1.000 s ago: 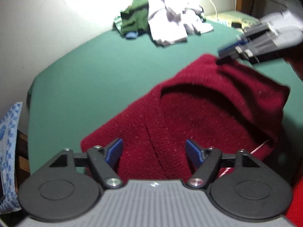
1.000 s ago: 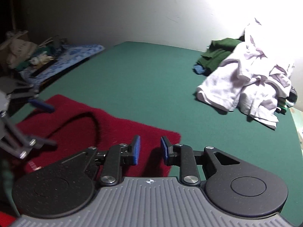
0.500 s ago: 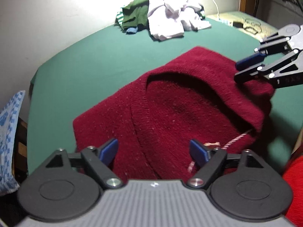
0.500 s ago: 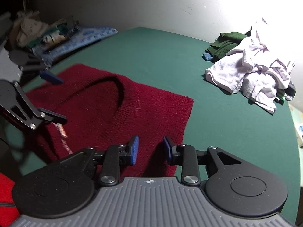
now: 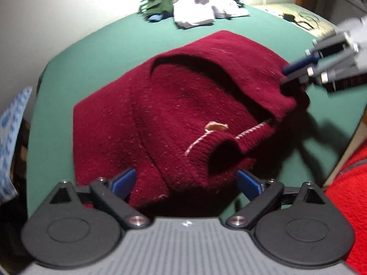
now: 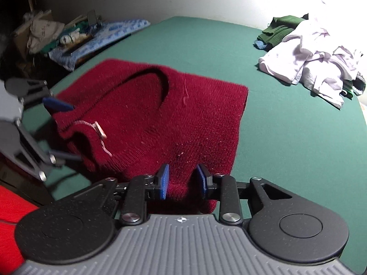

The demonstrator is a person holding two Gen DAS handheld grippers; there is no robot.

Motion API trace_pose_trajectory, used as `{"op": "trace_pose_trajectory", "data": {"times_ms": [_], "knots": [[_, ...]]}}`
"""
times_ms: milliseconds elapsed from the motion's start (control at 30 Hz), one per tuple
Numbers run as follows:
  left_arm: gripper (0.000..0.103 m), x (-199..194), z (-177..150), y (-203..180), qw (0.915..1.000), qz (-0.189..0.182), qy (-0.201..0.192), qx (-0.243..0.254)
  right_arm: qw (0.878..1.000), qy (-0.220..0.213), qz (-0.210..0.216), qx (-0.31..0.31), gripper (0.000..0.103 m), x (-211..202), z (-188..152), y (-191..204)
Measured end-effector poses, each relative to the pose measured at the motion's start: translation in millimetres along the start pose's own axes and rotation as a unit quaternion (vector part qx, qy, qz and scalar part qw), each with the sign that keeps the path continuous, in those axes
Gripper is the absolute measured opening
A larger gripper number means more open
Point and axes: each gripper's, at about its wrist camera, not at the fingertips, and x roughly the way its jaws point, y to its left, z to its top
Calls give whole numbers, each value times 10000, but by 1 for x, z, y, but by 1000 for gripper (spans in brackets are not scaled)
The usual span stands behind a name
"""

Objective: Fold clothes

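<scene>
Left wrist view: we see the wide green cloth-covered table (image 5: 96, 52) filling most of the frame, its left edge curving down beside a blue-and-white patterned fabric (image 5: 11, 137) and its far edge meeting the pale wall. Bare green runs all along the left and far sides. In the right wrist view the same table (image 6: 286, 137) lies open between the garment and the far pile, right out to the curved right edge.

The dark red knitted sweater (image 5: 174, 114) lies in the near middle of the table, bunched, with its neck opening gaping and a ribbed cuff with a pale stitched line curled toward us. In the right wrist view the sweater (image 6: 160, 114) has a straight right edge against bare green.

At the far edge sits a pile of crumpled white clothes (image 6: 316, 64) touching a folded dark green garment (image 6: 279, 29), well apart from the sweater. Part of a bright red fleece (image 5: 351, 206) sits at the near right.

Our left gripper (image 5: 187, 181) is spread wide, its blue pads on either side of the sweater's near hem, gripping nothing. Our right gripper (image 6: 182, 181) is narrowly parted with a fold of sweater between the pads; we cannot tell whether they pinch it. In the left wrist view it (image 5: 291, 73) meets the sweater's right corner, blurred.
</scene>
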Motion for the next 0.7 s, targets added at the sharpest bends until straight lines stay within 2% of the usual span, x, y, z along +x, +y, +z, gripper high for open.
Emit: {"op": "trace_pose_trajectory", "data": {"times_ms": [100, 133, 233, 267, 367, 433, 533, 600, 700], "knots": [[92, -12, 2, 14, 9997, -96, -137, -179, 9984, -127, -330, 451, 38, -6, 2, -12], [92, -15, 2, 18, 9996, -64, -189, -208, 9975, -97, -416, 558, 46, -6, 3, -15], [95, -22, 0, 36, 9991, -4, -274, -314, 9953, 58, -465, 842, 48, 0, 3, -19], [96, -23, -1, 42, 9989, 5, -283, -362, 9947, 127, -421, 926, 47, 3, 2, -19], [96, -20, -7, 60, 9985, 6, -155, -530, 9926, 238, -382, 1127, 17, 8, 1, -15], [95, -18, -12, 69, 9983, 2, -72, -577, 9922, 186, -348, 1182, 15, 3, 2, -10], [95, -17, -13, 72, 9988, -82, -74, -470, 9880, -78, 184, 1530, 14, -12, 6, -9], [96, -15, -13, 72, 9991, -174, -98, -383, 9849, -45, 320, 1699, 14, -12, 6, -10], [96, -11, -14, 73, 9991, -269, -119, -308, 9862, 272, -289, 1608, 15, 4, -7, -8]]}}
